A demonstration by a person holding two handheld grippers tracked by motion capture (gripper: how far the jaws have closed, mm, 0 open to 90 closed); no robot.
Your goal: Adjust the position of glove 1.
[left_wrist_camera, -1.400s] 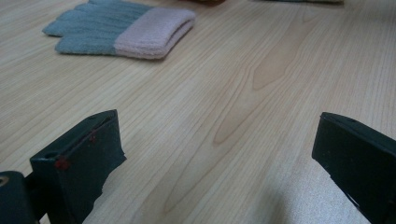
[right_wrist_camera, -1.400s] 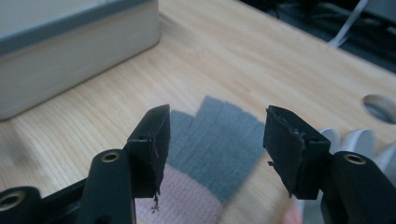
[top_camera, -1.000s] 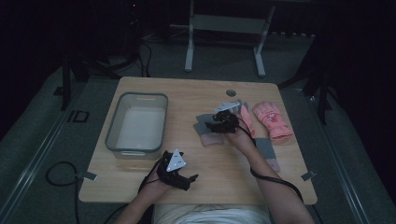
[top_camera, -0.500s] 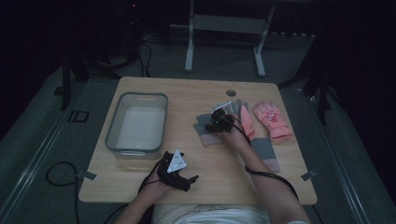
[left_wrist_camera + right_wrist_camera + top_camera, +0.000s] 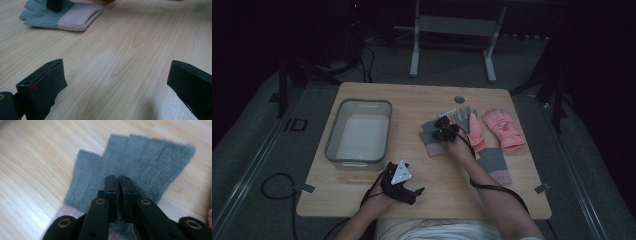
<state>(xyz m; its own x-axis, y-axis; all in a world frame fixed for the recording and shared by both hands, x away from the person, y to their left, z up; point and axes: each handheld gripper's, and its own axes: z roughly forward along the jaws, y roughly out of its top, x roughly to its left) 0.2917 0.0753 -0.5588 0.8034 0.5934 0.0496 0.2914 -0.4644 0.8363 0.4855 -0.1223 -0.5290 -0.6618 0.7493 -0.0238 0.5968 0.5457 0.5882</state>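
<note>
Item: grey glove point(image 5: 432, 141), flat on the table point(image 5: 412, 105), right of centre, fingers pointing away from the person, pale cuff nearest them. A second grey glove point(image 5: 493, 161) and two pink gloves point(image 5: 503, 129) lie further right; a clear bin point(image 5: 358, 135) stands well apart at left.

Step in hand, as judged: pinching the grey glove to lift it, likely toward the bin. Done well: take a fold of the knit at the palm, not only the fuzz, and raise it straight so the cuff clears the table before carrying it across.

Right gripper point(image 5: 119, 185): jaws have just been closing and now stand pressed together on the palm, knit pinched between them.

Left gripper point(image 5: 113, 82): jaws spread wide over bare wood near the front edge, holding nothing.
</note>
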